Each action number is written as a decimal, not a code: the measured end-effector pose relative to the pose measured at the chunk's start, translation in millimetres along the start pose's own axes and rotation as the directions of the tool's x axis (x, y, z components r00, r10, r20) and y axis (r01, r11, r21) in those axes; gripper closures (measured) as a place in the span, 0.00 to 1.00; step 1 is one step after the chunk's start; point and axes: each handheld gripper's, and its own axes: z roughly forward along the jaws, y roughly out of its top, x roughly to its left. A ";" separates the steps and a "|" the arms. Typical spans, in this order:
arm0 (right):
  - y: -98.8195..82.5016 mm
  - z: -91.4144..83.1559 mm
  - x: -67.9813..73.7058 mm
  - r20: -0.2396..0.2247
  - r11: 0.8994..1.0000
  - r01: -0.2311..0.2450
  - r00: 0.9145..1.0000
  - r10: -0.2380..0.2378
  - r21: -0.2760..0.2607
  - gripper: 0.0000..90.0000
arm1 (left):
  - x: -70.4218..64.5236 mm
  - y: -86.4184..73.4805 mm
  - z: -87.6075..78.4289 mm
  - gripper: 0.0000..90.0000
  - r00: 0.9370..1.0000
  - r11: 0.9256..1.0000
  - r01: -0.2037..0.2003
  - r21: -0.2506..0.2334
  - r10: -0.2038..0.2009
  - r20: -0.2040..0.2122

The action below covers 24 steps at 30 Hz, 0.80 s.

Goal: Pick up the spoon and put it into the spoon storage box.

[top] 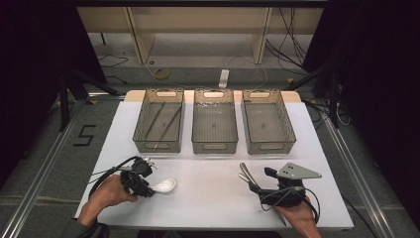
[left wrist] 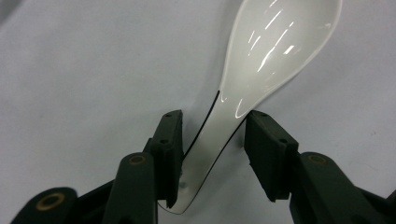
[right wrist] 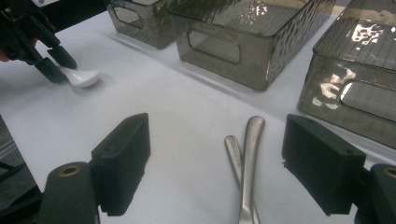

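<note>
- While the left tongs (left wrist: 212, 140) bracket the handle of a white ceramic spoon (left wrist: 261, 60), one jaw touches the handle's edge and the other stands just beside the opposite edge; the left gripper view cannot settle whether they clamp it yet.
- The spoon lies flat on the white table (top: 208, 183), its bowl pointing away from the left tongs and its handle end running back between the jaws.
- In the high view the left tongs (top: 151, 186) sit at the near left of the table, held by the person's left hand (top: 110, 192), with the spoon (top: 164, 186) jutting out on the side toward the right tongs.
- The right tongs (right wrist: 217, 163) stand wide apart, clamped on nothing.
- Two metal utensil handles (right wrist: 245, 163) lie side by side on the table between the right jaws, touching neither jaw.
- In the high view the right tongs (top: 252, 181) rest at the near right, in the person's right hand (top: 297, 215), well apart from the left tongs.
- Beyond both tongs three smoky clear bins stand in a row across the table: the left bin (top: 159, 124) holds two thin dark sticks (top: 166, 121), with the middle bin (top: 214, 124) and the right bin (top: 268, 124) beside it.
</note>
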 end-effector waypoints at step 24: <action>0.2 0.3 0.8 0.000 1.000 0.003 1.000 -0.003 0.000 0.28 | 4.2 -3.2 -0.3 0.84 0.999 0.999 -0.044 -0.029 0.044 0.011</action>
